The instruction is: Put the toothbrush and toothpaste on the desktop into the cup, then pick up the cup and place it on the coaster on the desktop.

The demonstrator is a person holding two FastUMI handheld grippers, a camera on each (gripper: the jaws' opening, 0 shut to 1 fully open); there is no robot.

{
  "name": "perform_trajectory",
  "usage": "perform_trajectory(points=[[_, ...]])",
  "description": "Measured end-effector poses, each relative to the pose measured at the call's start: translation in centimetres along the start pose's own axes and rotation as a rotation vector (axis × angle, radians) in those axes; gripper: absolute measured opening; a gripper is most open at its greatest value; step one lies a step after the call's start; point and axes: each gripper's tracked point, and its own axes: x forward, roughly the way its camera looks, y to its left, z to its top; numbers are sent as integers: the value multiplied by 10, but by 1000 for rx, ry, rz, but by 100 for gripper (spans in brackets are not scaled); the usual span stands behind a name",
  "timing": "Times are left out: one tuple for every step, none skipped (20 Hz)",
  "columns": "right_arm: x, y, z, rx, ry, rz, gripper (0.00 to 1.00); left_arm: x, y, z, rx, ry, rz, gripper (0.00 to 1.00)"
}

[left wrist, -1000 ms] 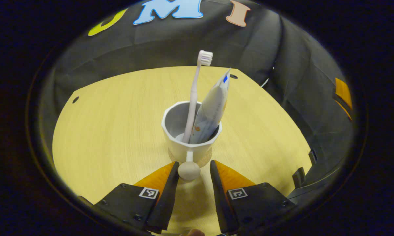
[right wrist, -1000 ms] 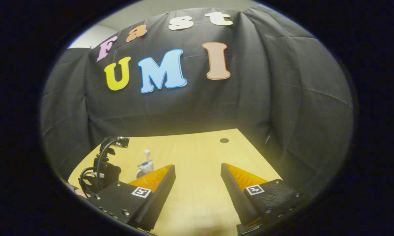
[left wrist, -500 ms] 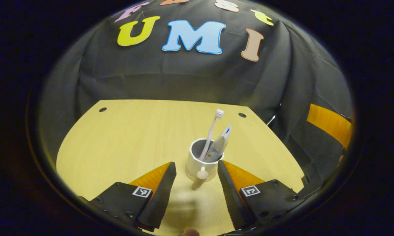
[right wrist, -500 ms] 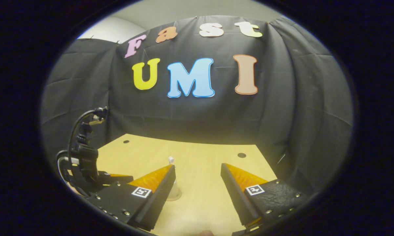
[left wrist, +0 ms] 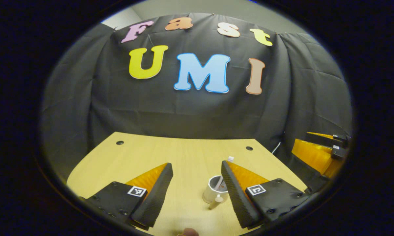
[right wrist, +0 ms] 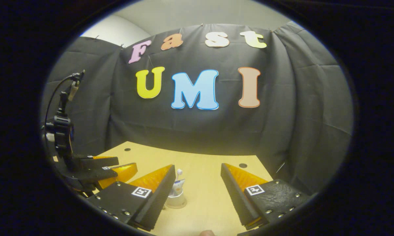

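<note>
A white cup (left wrist: 213, 191) with a ball-ended handle stands upright on the wooden desktop (left wrist: 134, 157), just ahead of my left gripper's right finger. The toothbrush (left wrist: 230, 158) sticks out of it, bristles up. My left gripper (left wrist: 196, 164) is open and holds nothing, back from the cup and above it. In the right gripper view the cup (right wrist: 176, 199) holds the toothbrush (right wrist: 179, 171) and the toothpaste tube (right wrist: 178, 187), and its base rests on a tan coaster (right wrist: 177, 206). My right gripper (right wrist: 198, 166) is open and holds nothing, with the cup beside its left finger.
The other gripper (left wrist: 318, 150) hangs at the right edge of the left gripper view. In the right gripper view the left gripper (right wrist: 98, 167) and its cabled camera mount sit at the left. Small round holes mark the desktop's far corners. Black cloth closes off the back.
Both grippers have drawn back and up from the cup, which now looks much smaller. The left gripper's fingers, earlier on either side of the handle ball, are clear of it. The cup has stayed put.
</note>
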Motion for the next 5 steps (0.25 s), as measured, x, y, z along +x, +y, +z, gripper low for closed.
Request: perform_trajectory(points=[[0, 3, 3, 0, -11, -6, 89, -2, 1, 10, 20, -35, 4, 95], [0, 8, 5, 3, -18, -6, 89, -6, 1, 20, 45, -65, 4, 95], [0, 13, 7, 9, -27, -6, 89, -8, 1, 28, 71, -95, 9, 95], [0, 15, 11, 17, -36, -9, 89, -10, 2, 36, 95, -125, 12, 95], [2, 17, 12, 23, -45, -17, 89, -13, 3, 42, 115, -151, 13, 95]])
